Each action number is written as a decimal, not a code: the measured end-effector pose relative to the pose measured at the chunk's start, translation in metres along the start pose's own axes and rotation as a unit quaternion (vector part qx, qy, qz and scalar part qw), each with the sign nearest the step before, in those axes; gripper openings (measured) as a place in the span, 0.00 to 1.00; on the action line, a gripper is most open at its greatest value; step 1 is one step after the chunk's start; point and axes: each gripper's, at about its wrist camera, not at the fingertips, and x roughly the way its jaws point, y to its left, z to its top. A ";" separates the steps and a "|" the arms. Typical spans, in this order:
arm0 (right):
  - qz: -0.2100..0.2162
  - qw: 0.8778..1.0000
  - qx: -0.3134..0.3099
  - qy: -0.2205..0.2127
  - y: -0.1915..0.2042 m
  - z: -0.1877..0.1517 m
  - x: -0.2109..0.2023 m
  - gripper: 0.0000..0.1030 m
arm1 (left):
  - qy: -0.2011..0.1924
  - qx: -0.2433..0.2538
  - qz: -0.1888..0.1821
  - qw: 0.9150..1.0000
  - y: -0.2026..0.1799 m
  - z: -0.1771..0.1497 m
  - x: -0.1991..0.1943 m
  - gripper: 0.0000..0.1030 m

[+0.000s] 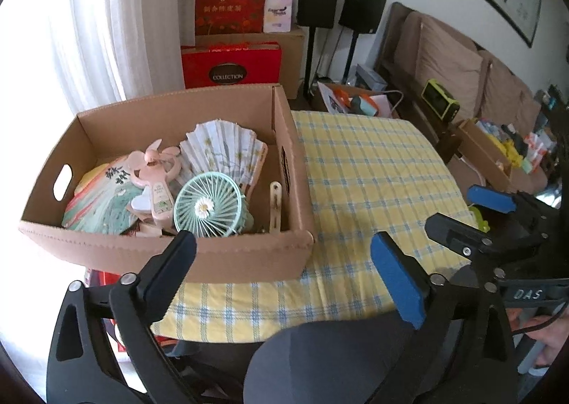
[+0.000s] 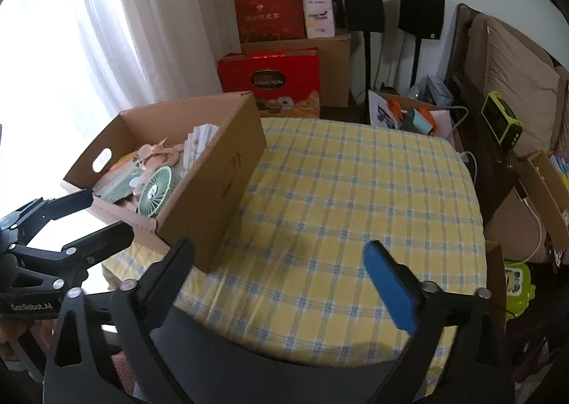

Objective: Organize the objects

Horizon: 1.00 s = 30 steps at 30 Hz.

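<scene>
Nearest to us in the left wrist view is our left gripper (image 1: 282, 254), its two fingers spread wide with nothing between them, so it is released. Just past its left finger (image 1: 170, 276) stands the cardboard box (image 1: 177, 254), its near wall close in front of that fingertip. Inside the box, straight ahead of the left finger, we see a green fan (image 1: 208, 205) with a daisy at its centre. Beyond it lies a folding paper fan (image 1: 224, 151), spread open. To the left of the green fan sit a pink hand fan (image 1: 156, 169) and a round painted fan (image 1: 103, 201), lying flat. A cream clip-like piece (image 1: 275, 205) leans against the box's right wall; what it is we cannot tell.

The box rests on the checked tablecloth (image 1: 373, 169), which stretches bare ahead of the left gripper's right finger (image 1: 398, 283). Off to the right of this gripper we see our right gripper (image 1: 462, 212), also released, its blue pads apart and empty.

In the right wrist view, the right gripper (image 2: 279, 272) hangs over the tablecloth (image 2: 355, 208) with its fingers wide and holding nothing. The box (image 2: 213, 190) is ahead and to its left, its corner just beyond the left finger (image 2: 170, 272). Further left is the left gripper (image 2: 92, 219), jaws apart.
</scene>
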 end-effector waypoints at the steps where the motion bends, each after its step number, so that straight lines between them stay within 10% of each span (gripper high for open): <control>1: -0.002 1.000 0.001 -0.002 -0.001 -0.002 -0.002 1.00 | -0.001 -0.003 -0.002 1.000 0.000 -0.002 -0.001 1.00; 30: -0.042 0.998 0.017 -0.033 -0.013 -0.044 -0.055 1.00 | -0.020 -0.002 0.027 0.999 -0.014 -0.039 -0.036 1.00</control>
